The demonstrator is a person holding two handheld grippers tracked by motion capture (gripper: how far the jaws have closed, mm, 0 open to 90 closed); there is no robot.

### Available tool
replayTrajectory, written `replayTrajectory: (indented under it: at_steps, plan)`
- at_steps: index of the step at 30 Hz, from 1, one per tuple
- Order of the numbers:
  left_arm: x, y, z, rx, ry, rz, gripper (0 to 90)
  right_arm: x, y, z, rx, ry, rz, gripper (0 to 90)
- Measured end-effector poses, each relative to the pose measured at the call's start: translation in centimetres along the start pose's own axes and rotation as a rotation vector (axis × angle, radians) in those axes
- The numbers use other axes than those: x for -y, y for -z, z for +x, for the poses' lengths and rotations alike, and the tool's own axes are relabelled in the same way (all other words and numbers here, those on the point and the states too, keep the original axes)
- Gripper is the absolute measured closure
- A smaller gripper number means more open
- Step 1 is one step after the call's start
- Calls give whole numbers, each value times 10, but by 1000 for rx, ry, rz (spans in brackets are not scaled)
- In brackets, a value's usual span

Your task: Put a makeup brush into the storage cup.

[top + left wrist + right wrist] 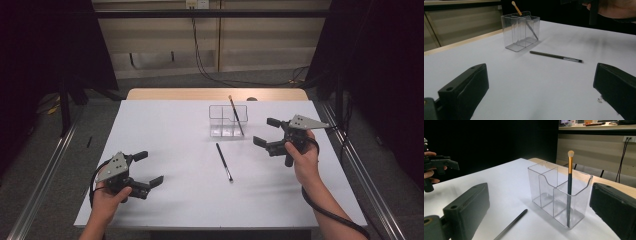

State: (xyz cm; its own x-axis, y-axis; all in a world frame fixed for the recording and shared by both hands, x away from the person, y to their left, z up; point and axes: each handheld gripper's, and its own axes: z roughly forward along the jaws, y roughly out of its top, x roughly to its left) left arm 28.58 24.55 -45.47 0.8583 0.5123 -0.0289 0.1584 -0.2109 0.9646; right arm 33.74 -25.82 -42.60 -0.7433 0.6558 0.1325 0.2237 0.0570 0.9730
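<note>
A clear acrylic organizer (228,120) with several compartments stands at the table's far middle. One makeup brush (236,115) leans upright in its right compartment, gold handle end up. A second dark brush (224,161) lies flat on the white table (170,125) in front of it. My left gripper (150,168) hovers open near the front left, empty. My right gripper (263,131) is open just right of the organizer, holding nothing. The left gripper view shows the organizer (520,31) and the lying brush (555,56) ahead. In the right gripper view the organizer (556,195) and standing brush (569,185) are close.
A wooden strip (215,94) runs along the table's far edge. Metal rails (45,170) flank both sides on the floor. Cables (210,70) hang down the back wall. Dark curtains close off left and right.
</note>
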Motion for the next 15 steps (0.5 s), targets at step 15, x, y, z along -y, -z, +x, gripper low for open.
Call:
replayTrajectory:
  at_steps: [15]
  plan:
    - [0, 0, 0, -1, -2, 2, 0, 7, 13, 2, 10, -5, -4, 20]
